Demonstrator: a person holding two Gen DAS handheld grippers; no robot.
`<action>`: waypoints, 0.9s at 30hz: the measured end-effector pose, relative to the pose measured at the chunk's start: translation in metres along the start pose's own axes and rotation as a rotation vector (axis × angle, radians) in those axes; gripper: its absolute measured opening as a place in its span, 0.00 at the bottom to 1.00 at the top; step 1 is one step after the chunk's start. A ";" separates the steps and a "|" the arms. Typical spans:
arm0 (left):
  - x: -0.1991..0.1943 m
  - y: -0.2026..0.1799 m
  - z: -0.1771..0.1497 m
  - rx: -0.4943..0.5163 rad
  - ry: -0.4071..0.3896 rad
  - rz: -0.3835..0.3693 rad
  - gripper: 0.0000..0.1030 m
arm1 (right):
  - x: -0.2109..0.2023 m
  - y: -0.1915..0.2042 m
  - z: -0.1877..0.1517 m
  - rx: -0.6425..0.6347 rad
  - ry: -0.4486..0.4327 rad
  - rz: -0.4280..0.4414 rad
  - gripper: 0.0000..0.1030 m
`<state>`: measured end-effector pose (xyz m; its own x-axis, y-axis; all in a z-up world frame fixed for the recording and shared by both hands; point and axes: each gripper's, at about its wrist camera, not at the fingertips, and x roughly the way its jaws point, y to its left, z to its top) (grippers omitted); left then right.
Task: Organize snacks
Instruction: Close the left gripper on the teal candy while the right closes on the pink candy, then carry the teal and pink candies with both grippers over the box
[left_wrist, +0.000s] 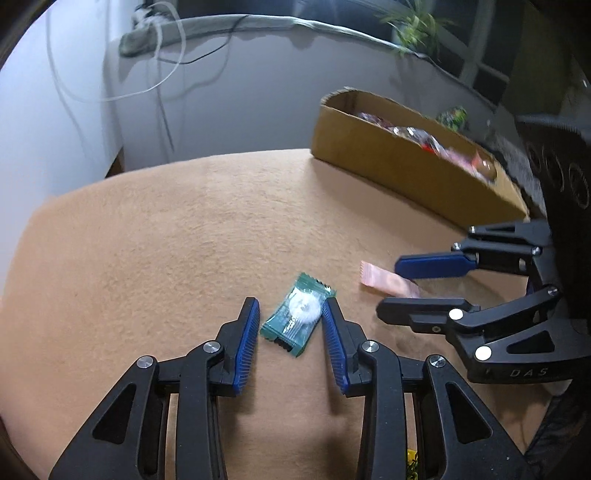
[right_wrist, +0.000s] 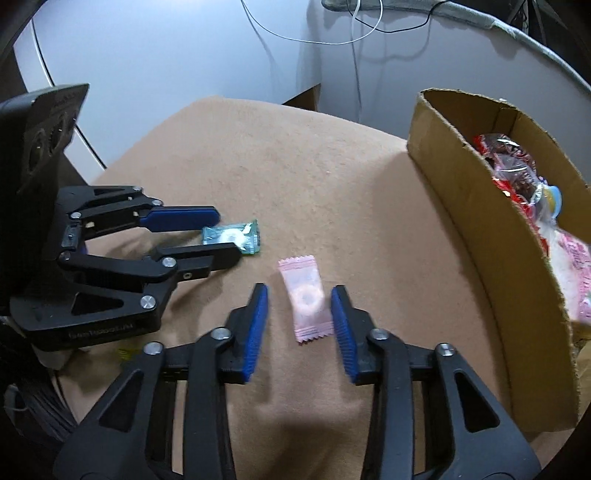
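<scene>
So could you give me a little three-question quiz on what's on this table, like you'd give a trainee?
1. True or false: the green candy lies between the left tongs.
2. Which candy lies between the right tongs? A green, B pink, C red.
3. Fill in: the other snacks already sit in the cardboard ____.

Key: 1 true. 2 B, the pink candy; the pads do not yet press on it. 3 box.
</scene>
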<state>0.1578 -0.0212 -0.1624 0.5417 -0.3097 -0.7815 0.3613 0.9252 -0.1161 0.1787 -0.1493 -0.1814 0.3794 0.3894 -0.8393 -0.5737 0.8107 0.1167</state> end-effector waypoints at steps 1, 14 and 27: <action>0.000 -0.002 -0.001 0.013 -0.001 0.012 0.33 | 0.000 -0.001 0.000 -0.002 0.002 -0.013 0.24; 0.002 -0.018 -0.001 0.085 -0.020 0.095 0.17 | -0.010 0.004 -0.003 0.005 -0.011 -0.045 0.20; -0.003 -0.011 0.002 0.048 -0.042 0.084 0.16 | -0.039 0.006 -0.004 0.017 -0.086 -0.038 0.20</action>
<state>0.1534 -0.0313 -0.1579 0.6025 -0.2417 -0.7606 0.3488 0.9369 -0.0214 0.1577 -0.1613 -0.1496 0.4619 0.3934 -0.7949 -0.5457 0.8326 0.0949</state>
